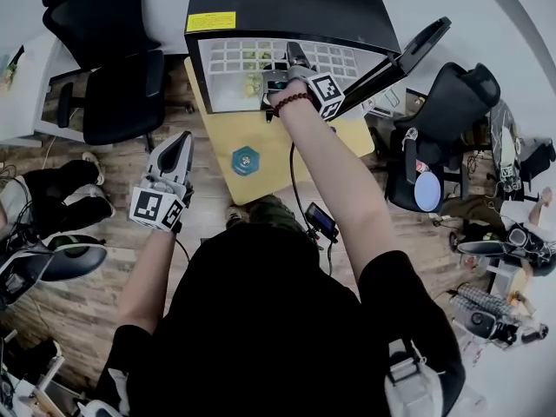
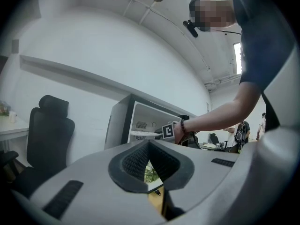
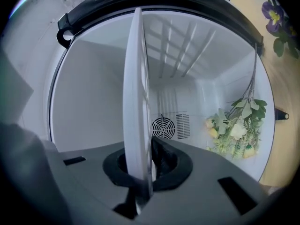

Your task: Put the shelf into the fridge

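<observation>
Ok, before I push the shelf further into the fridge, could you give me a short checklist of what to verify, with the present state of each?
1. Fridge door open: ok, it stands wide open.
2. Grip on the shelf: ok, the jaws of the right gripper are shut on its edge.
3. Flowers clear of the shelf: ok, they lie inside the fridge, apart from it.
4. Shelf edges on the side rails: cannot tell.
5. Left gripper out of the way: ok, shut, empty, away from the fridge.
</observation>
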A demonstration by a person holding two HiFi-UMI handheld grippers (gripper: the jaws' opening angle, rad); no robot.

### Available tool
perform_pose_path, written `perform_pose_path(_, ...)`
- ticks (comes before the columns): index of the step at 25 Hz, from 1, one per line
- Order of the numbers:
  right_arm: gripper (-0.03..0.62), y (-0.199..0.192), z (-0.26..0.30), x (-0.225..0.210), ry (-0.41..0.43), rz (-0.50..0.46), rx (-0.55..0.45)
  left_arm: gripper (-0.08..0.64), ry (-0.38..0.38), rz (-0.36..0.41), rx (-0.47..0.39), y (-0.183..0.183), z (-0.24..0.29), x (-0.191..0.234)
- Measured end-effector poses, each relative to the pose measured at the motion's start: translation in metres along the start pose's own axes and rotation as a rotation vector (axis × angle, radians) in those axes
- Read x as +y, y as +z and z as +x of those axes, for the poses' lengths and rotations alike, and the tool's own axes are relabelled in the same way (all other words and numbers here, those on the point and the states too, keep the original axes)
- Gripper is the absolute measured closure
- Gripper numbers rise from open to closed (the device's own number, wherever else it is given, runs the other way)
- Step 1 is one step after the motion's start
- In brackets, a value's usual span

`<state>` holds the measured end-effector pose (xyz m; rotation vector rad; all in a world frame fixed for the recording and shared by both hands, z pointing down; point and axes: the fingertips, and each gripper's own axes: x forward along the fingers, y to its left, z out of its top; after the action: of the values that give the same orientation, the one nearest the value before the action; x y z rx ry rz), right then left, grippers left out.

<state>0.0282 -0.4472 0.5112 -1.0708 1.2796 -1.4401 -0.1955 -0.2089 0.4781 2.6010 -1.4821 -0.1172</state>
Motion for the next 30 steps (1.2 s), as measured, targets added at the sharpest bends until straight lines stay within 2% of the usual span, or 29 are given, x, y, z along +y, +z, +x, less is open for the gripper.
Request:
perform_pose_path(12, 0.552, 0.002, 0.022, 0.0, 0.007, -0.002, 0.023, 0.541, 0.025, 0.003, 0.01, -0.003, -0.01, 0.001)
perform_pose_path(24, 0.551, 0.004, 0.033, 0.002, 0.028, -0.046, 0.036, 0.541, 0.049, -0.002, 0.017, -0.002, -0.016, 0.002)
perform_pose_path(28, 0.546, -0.007, 0.02, 0.001, 0.053, -0.082, 0.115, 0.541, 0.042, -0.008, 0.013, 0.003, -0.004, 0.0)
perform_pose_path(30, 0.534, -0.017, 0.002, 0.001, 0.076, -0.132, 0.177, 0.54, 0.034, -0.013, 0.009, 0.004, 0.001, -0.002)
